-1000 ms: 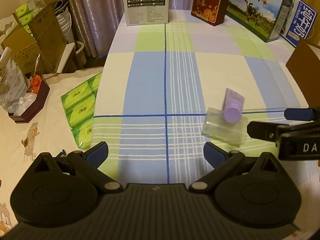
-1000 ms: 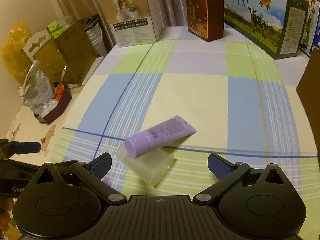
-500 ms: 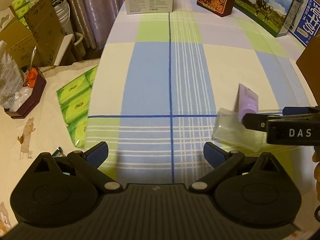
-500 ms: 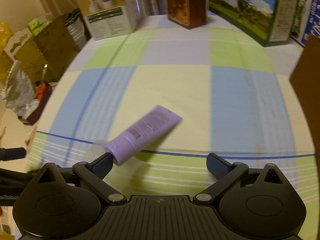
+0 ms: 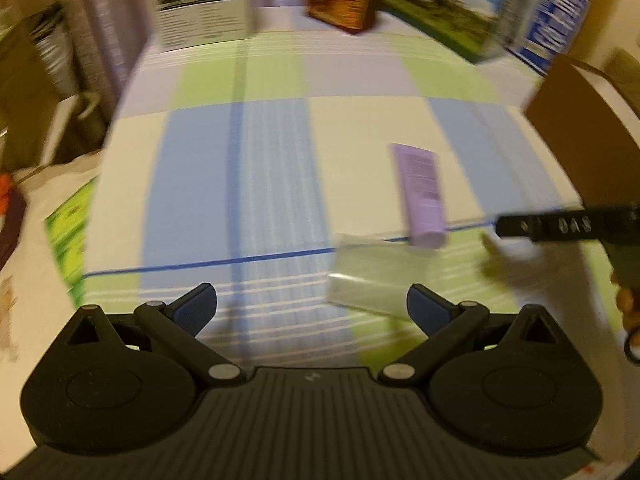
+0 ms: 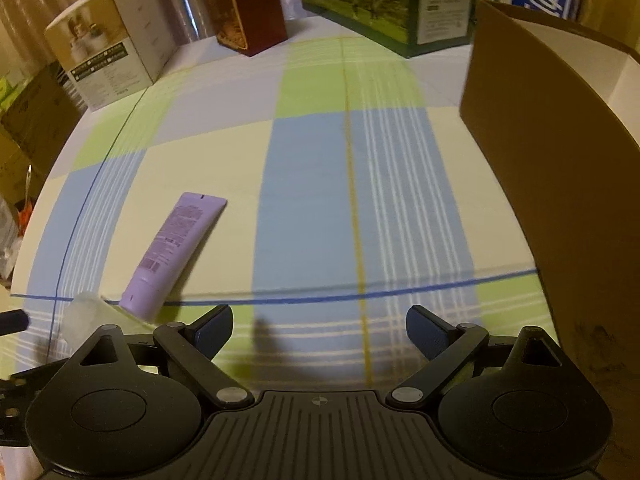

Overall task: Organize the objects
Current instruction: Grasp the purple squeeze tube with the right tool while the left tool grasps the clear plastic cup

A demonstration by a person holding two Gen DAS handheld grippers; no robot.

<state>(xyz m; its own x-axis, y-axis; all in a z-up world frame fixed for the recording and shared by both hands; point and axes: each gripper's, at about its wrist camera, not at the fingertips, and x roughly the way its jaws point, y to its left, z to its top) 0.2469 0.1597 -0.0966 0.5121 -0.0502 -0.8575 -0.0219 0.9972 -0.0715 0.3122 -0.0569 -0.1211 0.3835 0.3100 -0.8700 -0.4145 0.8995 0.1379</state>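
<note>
- Right gripper (image 6: 319, 330) spread wide, jaws have just been closing a little, nothing between them; only checked tablecloth (image 6: 312, 200) beneath.
- Left gripper (image 5: 312, 306) also spread, empty; its right pad sits just beside the near edge of the clear plastic cup (image 5: 372, 276).
- Purple tube (image 6: 172, 252) lies flat on the cloth, cap end toward the cameras, flat crimped end away; left of the right gripper, outside its jaws.
- Tube's cap end rests on or against the clear plastic cup, which lies on its side; in the right wrist view only a corner of the cup shows, next to the left finger.
- In the left wrist view the right gripper's finger comes in from the right edge, near the tube's cap; that view is motion-blurred.
- Brown cardboard box (image 6: 560, 200) stands open at the right edge of the table, well apart from the tube.
- Far edge of the table: white product box (image 6: 108, 64), dark red box (image 6: 252, 8), green milk carton with cow picture (image 6: 384, 4).
- Left of the table: green tissue packs (image 5: 68, 232) on a cream cloth.
</note>
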